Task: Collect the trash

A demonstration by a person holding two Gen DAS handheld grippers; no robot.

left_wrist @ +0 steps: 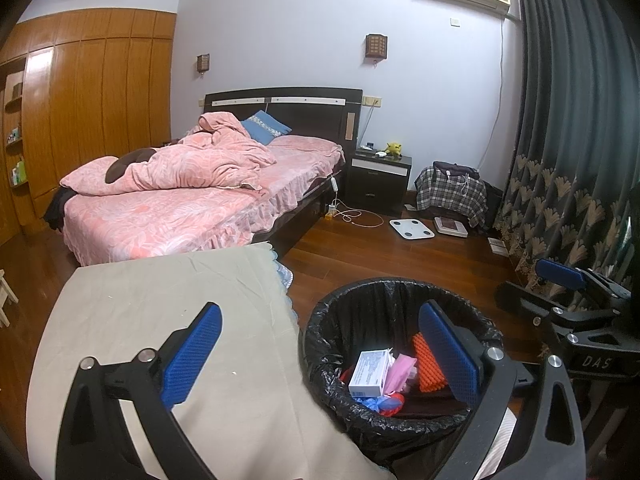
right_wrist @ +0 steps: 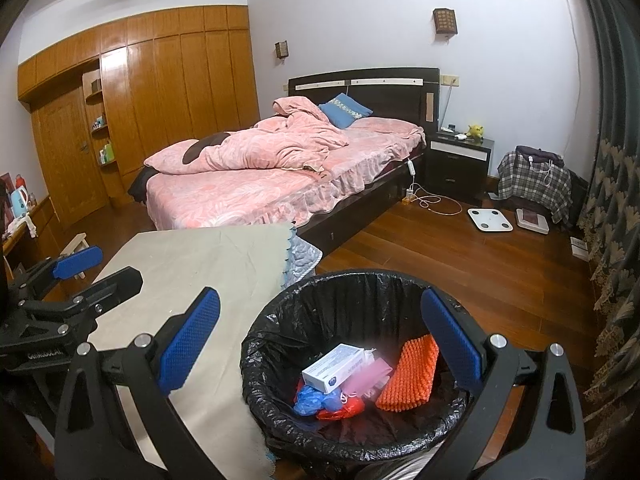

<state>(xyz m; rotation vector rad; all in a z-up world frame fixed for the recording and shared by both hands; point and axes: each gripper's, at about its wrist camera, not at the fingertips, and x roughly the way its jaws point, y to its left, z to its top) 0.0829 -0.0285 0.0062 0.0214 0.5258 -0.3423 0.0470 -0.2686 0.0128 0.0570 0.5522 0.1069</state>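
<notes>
A bin with a black liner (left_wrist: 320,344) (right_wrist: 256,364) stands on the floor beside a cloth-covered table (left_wrist: 168,320) (right_wrist: 208,264). In it lie a white box (left_wrist: 370,372) (right_wrist: 332,368), an orange ridged pad (left_wrist: 428,364) (right_wrist: 412,372), pink wrapping (left_wrist: 398,372) (right_wrist: 370,376) and blue and red scraps (right_wrist: 316,400). My left gripper (left_wrist: 320,354) is open and empty, spanning the table edge and the bin. My right gripper (right_wrist: 320,348) is open and empty above the bin. Each gripper also shows in the other's view, the right one (left_wrist: 560,280), the left one (right_wrist: 80,264).
A bed with pink bedding (left_wrist: 192,184) (right_wrist: 280,168) stands behind the table. A dark nightstand (left_wrist: 380,180) (right_wrist: 460,164), white scales (left_wrist: 412,228) (right_wrist: 490,220), a cable (left_wrist: 360,216) and a plaid-covered pile (left_wrist: 452,192) lie beyond. Dark curtains (left_wrist: 568,140) hang right; a wooden wardrobe (left_wrist: 96,112) is left.
</notes>
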